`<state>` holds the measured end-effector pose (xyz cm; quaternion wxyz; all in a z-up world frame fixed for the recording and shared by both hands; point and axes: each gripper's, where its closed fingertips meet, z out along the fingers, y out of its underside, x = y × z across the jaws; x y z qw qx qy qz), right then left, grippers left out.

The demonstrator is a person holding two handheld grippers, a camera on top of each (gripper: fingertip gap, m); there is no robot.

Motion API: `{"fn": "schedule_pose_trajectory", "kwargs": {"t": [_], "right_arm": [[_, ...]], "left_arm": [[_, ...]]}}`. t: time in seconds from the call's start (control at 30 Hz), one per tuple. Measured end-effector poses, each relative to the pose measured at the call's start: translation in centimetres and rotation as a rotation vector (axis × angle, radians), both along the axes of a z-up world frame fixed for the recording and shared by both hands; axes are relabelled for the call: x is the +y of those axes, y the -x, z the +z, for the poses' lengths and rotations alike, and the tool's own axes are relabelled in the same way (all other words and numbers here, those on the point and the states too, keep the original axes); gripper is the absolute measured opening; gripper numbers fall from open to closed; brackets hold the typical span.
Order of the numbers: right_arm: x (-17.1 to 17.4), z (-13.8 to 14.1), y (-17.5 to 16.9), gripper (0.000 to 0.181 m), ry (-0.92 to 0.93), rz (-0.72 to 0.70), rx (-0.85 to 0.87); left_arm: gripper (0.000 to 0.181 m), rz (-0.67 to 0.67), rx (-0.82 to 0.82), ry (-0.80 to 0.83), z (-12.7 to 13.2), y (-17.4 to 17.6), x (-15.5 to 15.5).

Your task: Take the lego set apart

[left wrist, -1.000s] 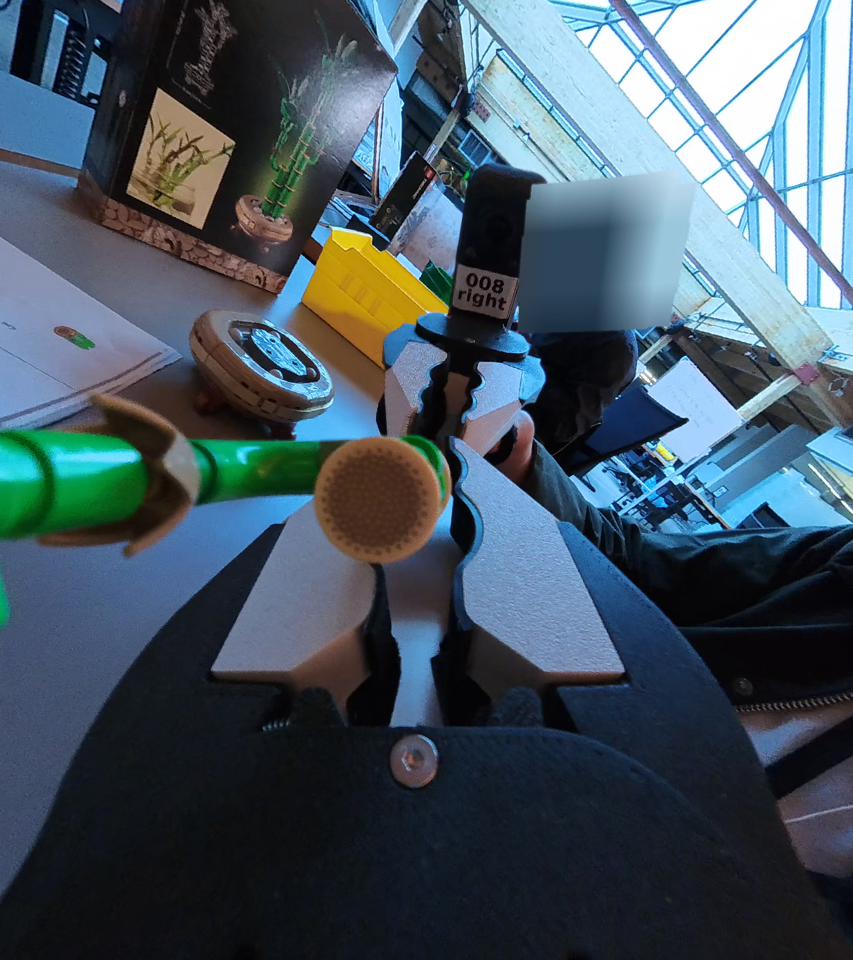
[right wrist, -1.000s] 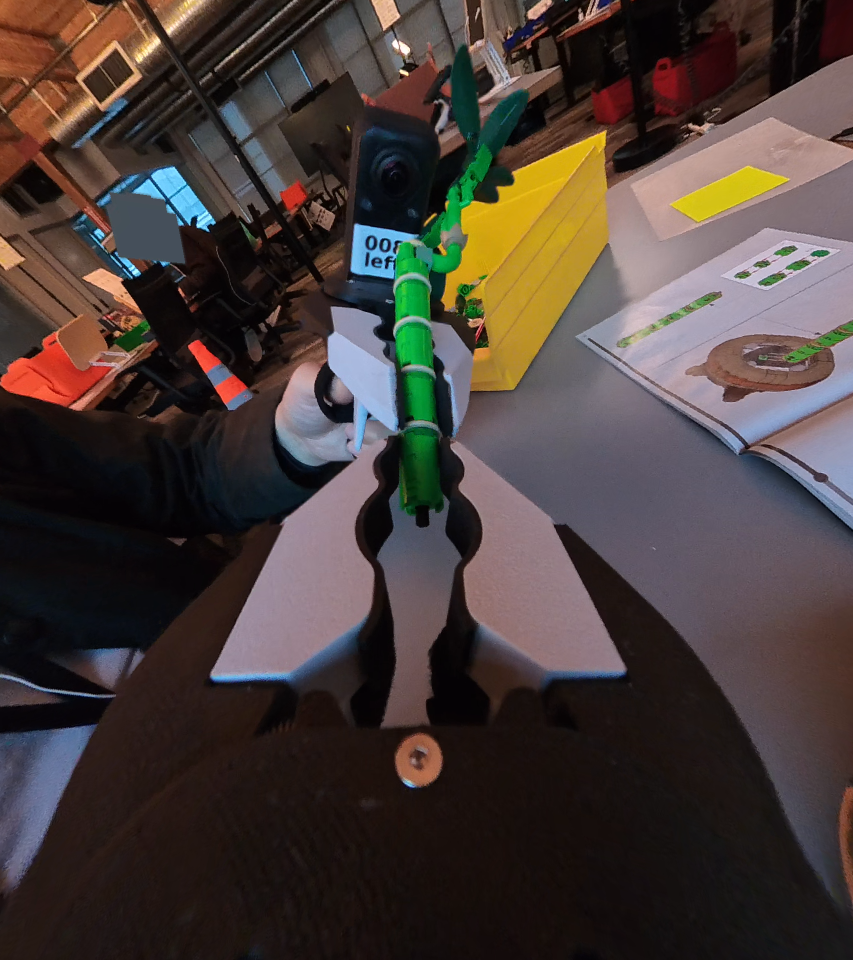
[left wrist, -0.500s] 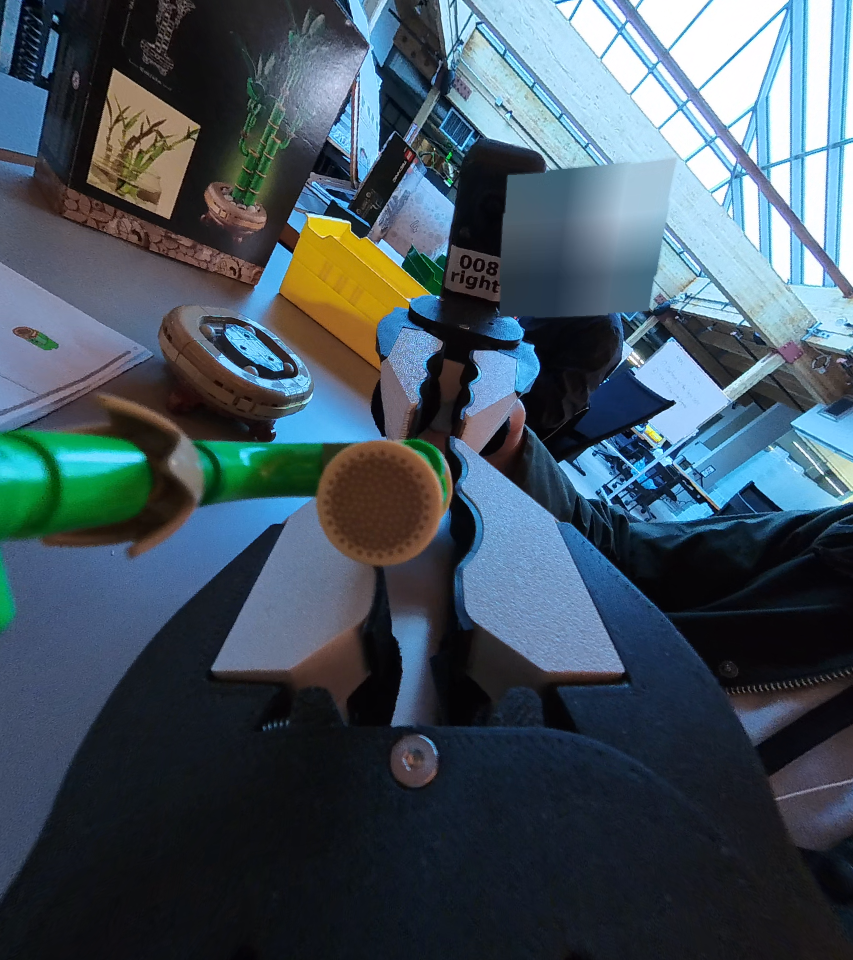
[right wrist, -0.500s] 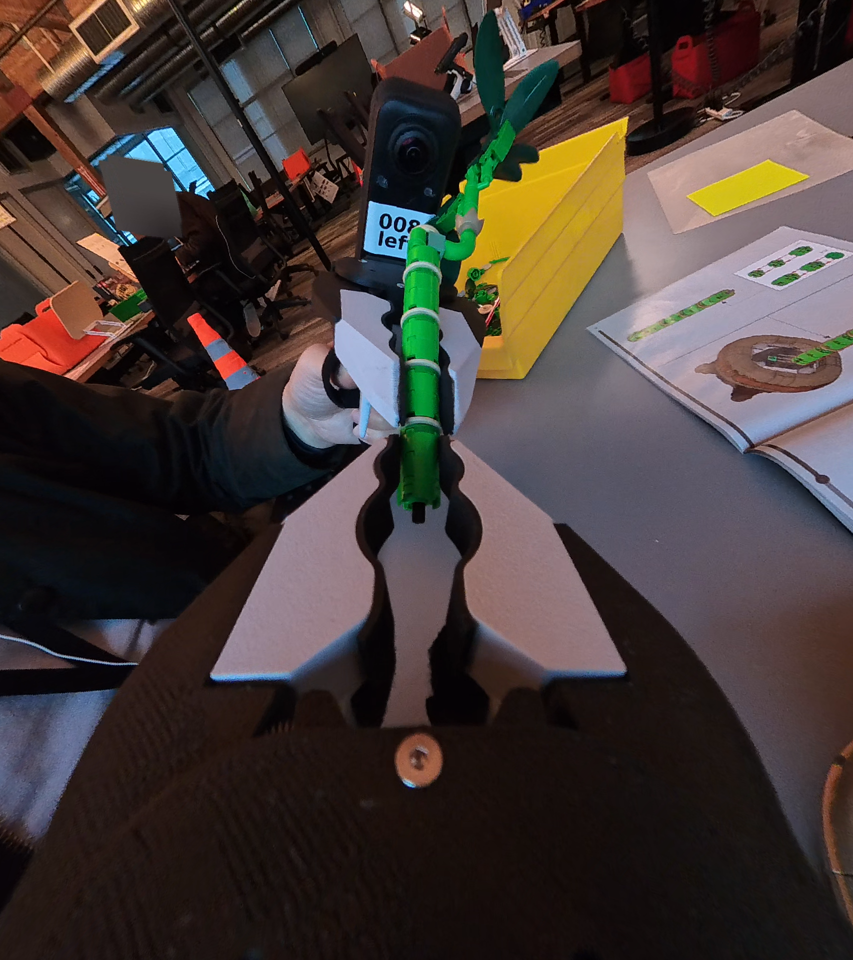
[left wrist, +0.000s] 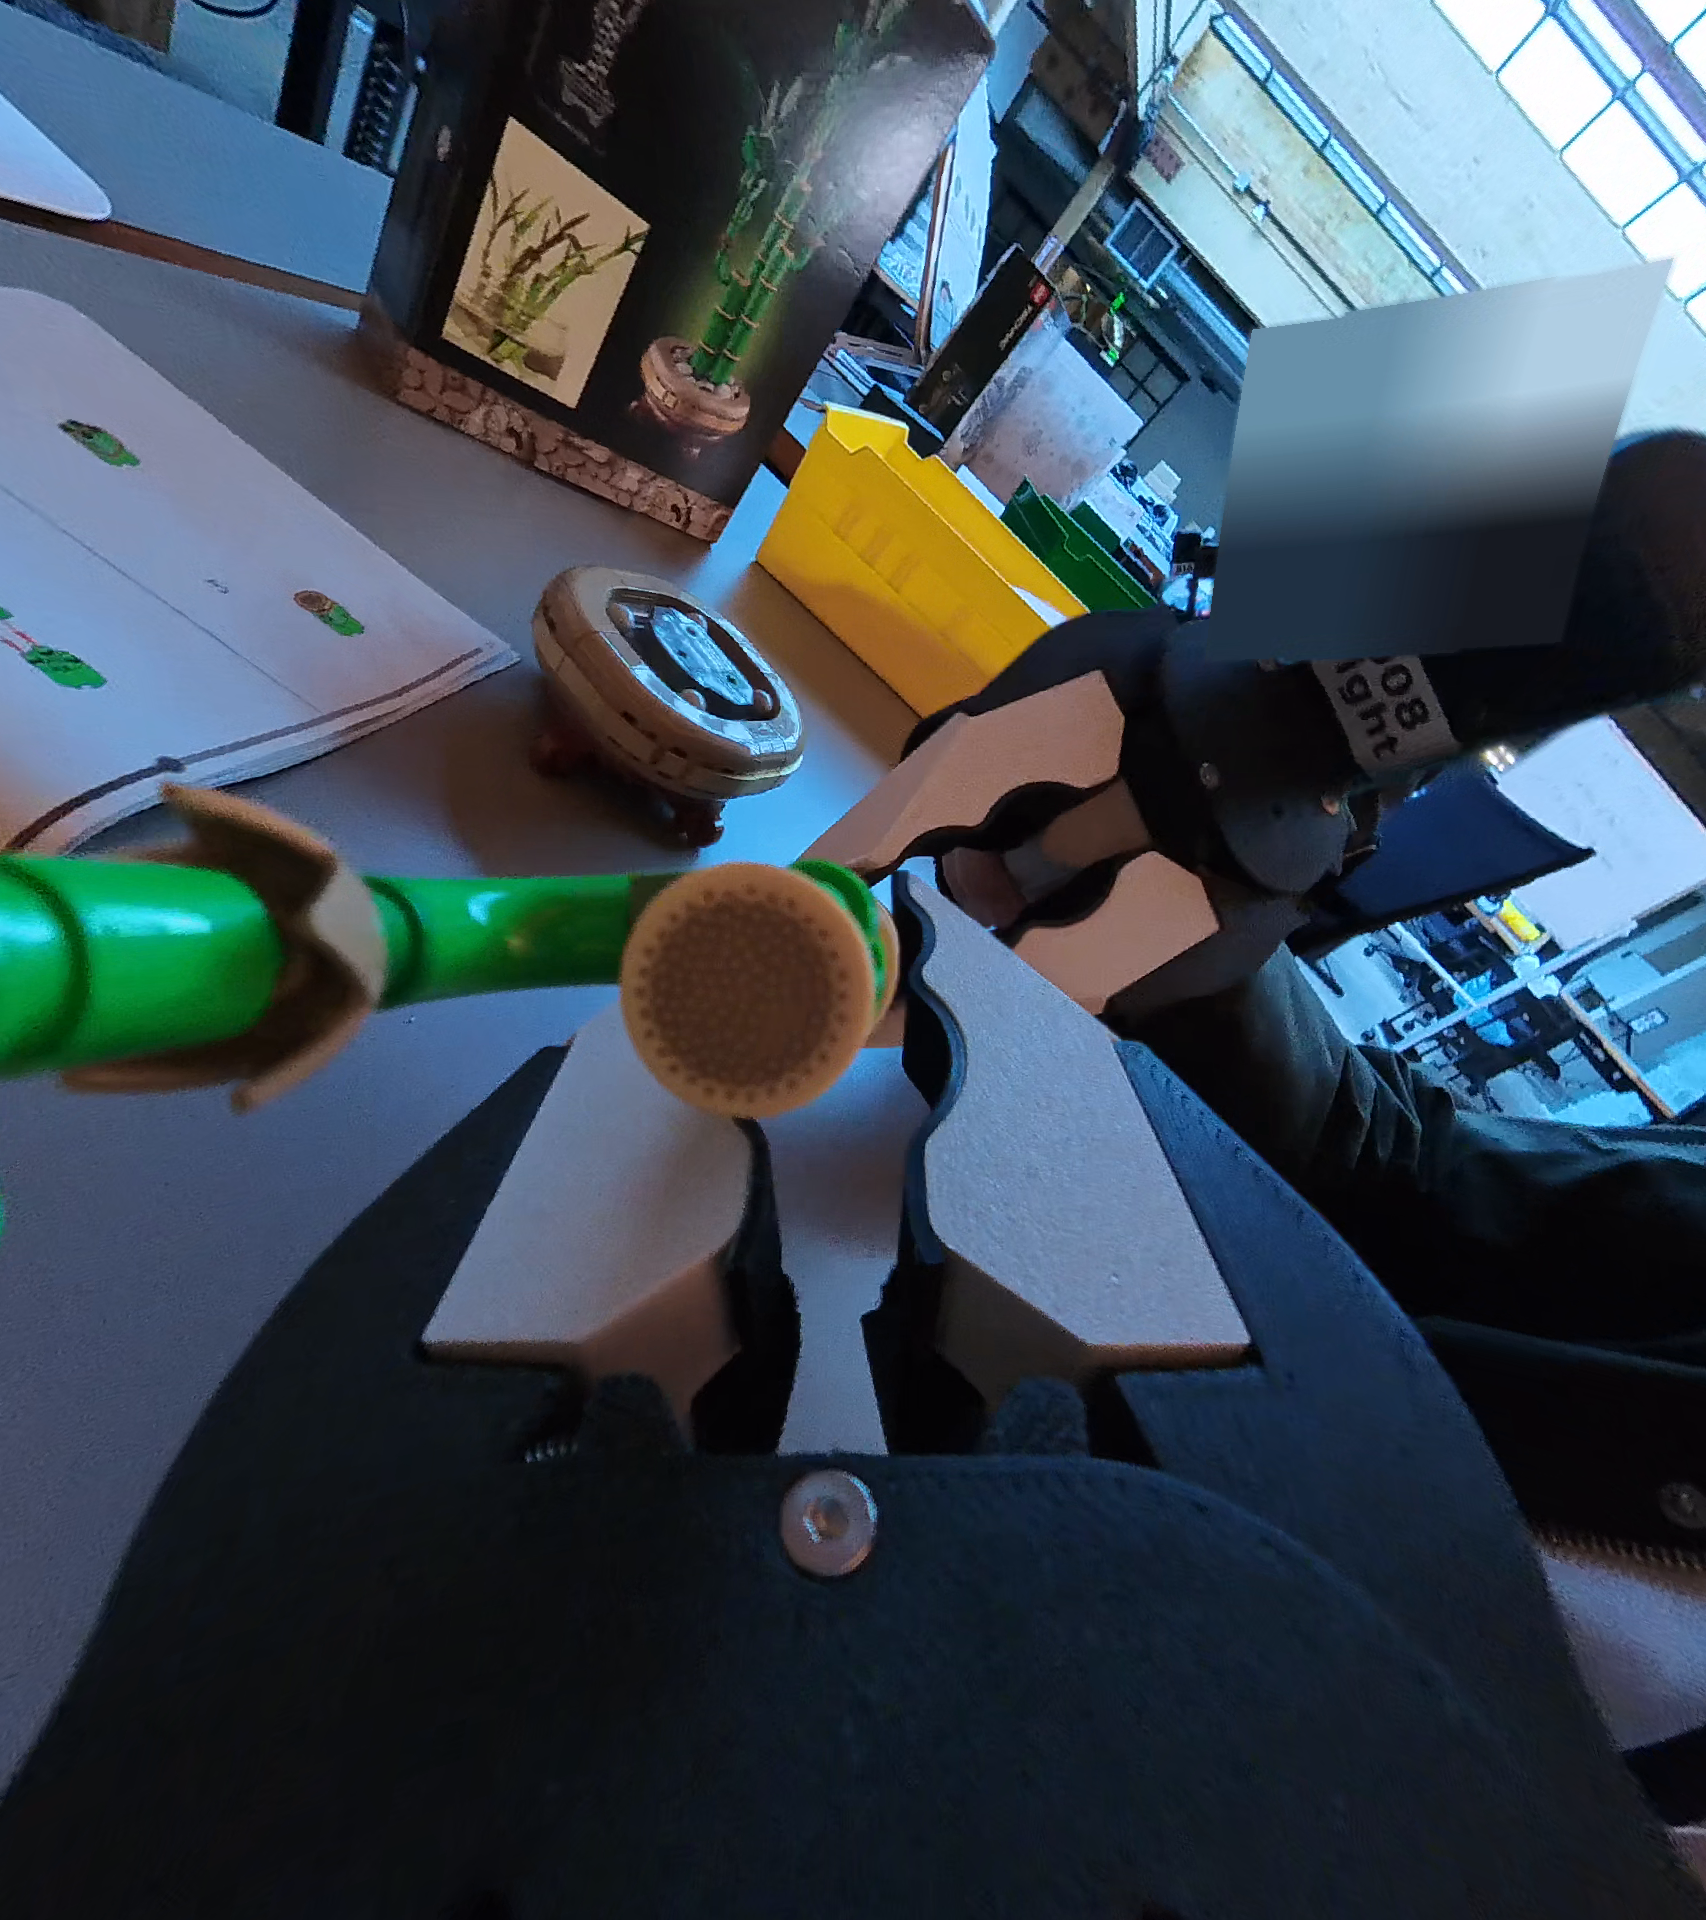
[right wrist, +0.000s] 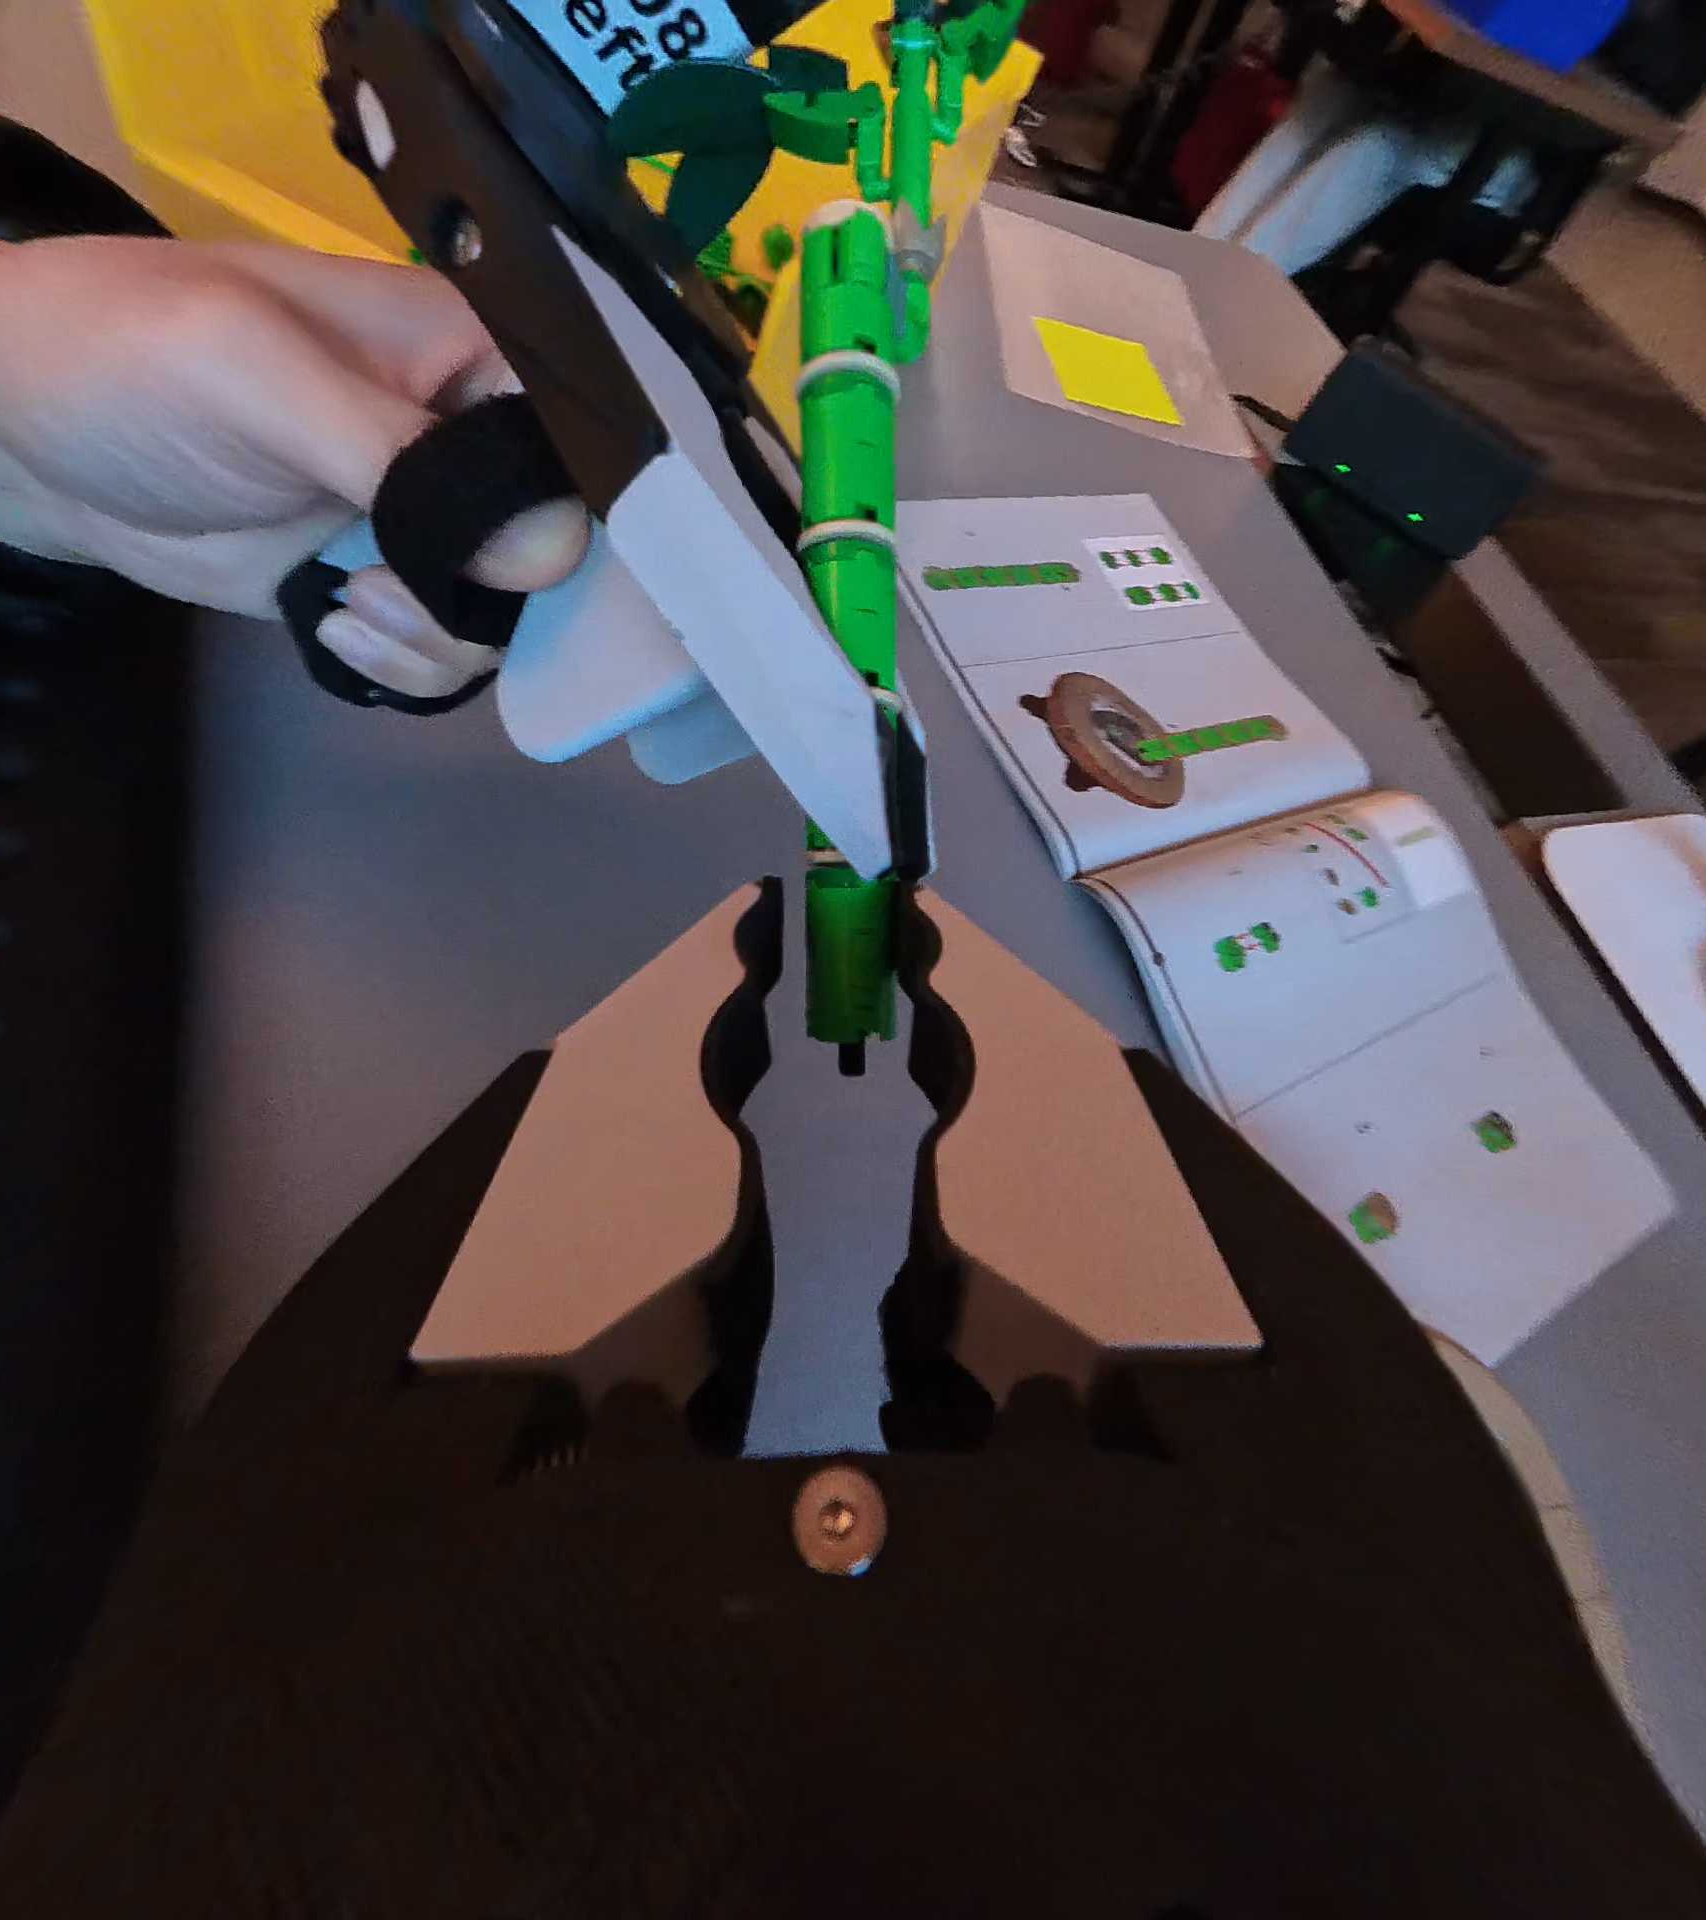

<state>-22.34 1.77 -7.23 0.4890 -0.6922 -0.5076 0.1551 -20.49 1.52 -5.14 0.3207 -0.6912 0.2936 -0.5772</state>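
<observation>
A green lego bamboo stalk (left wrist: 153, 956) with a tan round end cap (left wrist: 745, 987) lies across the left wrist view, off the table. My left gripper (left wrist: 833, 940) is shut on it near the cap. In the right wrist view the stalk (right wrist: 844, 457) stands upright with dark green leaves (right wrist: 724, 125) on top. My right gripper (right wrist: 844, 914) is shut on its lowest segment, just below my left gripper (right wrist: 890, 821). My right gripper (left wrist: 896, 878) also shows in the left wrist view, rolled onto its side. The tan lego pot base (left wrist: 667, 696) sits on the grey table.
An open instruction booklet (left wrist: 101, 582) (right wrist: 1296, 935) lies on the table. A yellow bin (left wrist: 890, 582) (right wrist: 205, 125) and the dark set box (left wrist: 641, 229) stand behind the pot. A black device with green lights (right wrist: 1389, 499) and a yellow note (right wrist: 1103, 369) are farther off. Both grippers' tips are close together, under 4 cm apart.
My right gripper has rolled about a quarter turn around the stalk's axis while both grippers keep their hold. The two grippers now stand at an angle to each other.
</observation>
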Motion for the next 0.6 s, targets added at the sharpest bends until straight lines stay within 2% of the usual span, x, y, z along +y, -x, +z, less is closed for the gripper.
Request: {"fn": "schedule_pose_trajectory", "kwargs": {"t": [0.33, 0.43, 0.6], "right_arm": [[1.1, -0.8, -0.1, 0.017, 0.033, -0.113, -0.022], [1.3, -1.3, -0.1, 0.018, 0.037, -0.132, -0.04], [1.6, -2.1, -0.2, 0.017, 0.02, -0.159, -0.107]], "left_arm": [[0.015, 0.064, 0.036, 0.013, -0.7, 0.0, 0.8], [0.015, 0.044, 0.013, 0.015, -0.4, -0.3, 0.4], [0.016, 0.069, 0.097, -0.053, -1.1, -0.4, 0.5]]}}
